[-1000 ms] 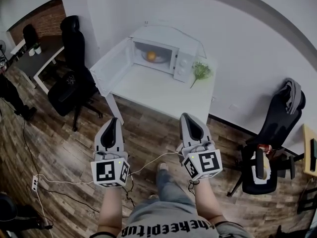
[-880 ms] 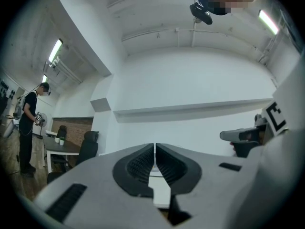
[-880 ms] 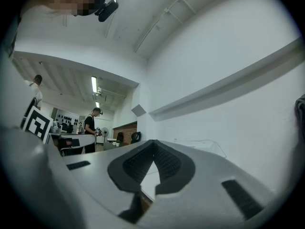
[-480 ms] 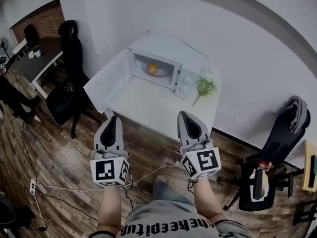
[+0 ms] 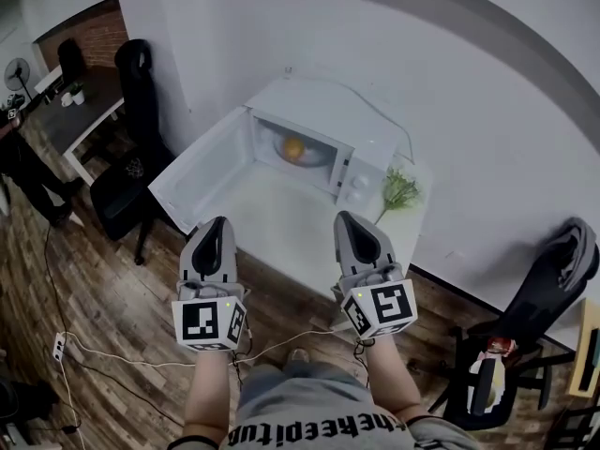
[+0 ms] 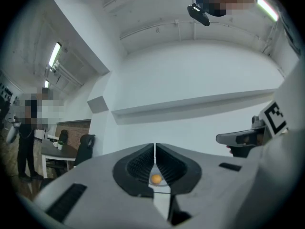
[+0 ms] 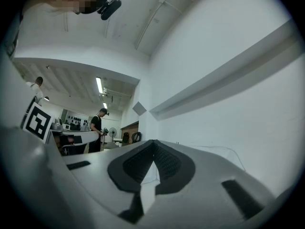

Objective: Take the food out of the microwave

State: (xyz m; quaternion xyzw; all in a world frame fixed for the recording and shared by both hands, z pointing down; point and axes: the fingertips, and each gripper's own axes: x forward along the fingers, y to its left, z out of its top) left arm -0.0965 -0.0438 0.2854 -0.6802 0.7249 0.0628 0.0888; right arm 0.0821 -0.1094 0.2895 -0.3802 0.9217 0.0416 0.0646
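Observation:
A white microwave (image 5: 323, 129) stands on a white table (image 5: 272, 216) by the wall, its door (image 5: 202, 169) swung open to the left. Inside, an orange piece of food (image 5: 294, 147) lies on a plate. Both grippers hang in front of the table's near edge, pointing at the microwave and well short of it. My left gripper (image 5: 217, 223) is shut with nothing in it; in the left gripper view the food (image 6: 155, 179) shows through the hollow behind the meeting tips (image 6: 155, 147). My right gripper (image 5: 350, 217) is also shut and empty (image 7: 153, 142).
A green plant sprig (image 5: 398, 192) lies on the table right of the microwave. Black office chairs stand at the left (image 5: 127, 172) and right (image 5: 525, 345). A cable (image 5: 141, 343) runs across the wooden floor. A person (image 5: 28, 176) stands by a desk (image 5: 80, 120) at far left.
Both grippers have advanced toward the table and microwave, which now sit nearer and larger in the head view. The jaws stayed shut.

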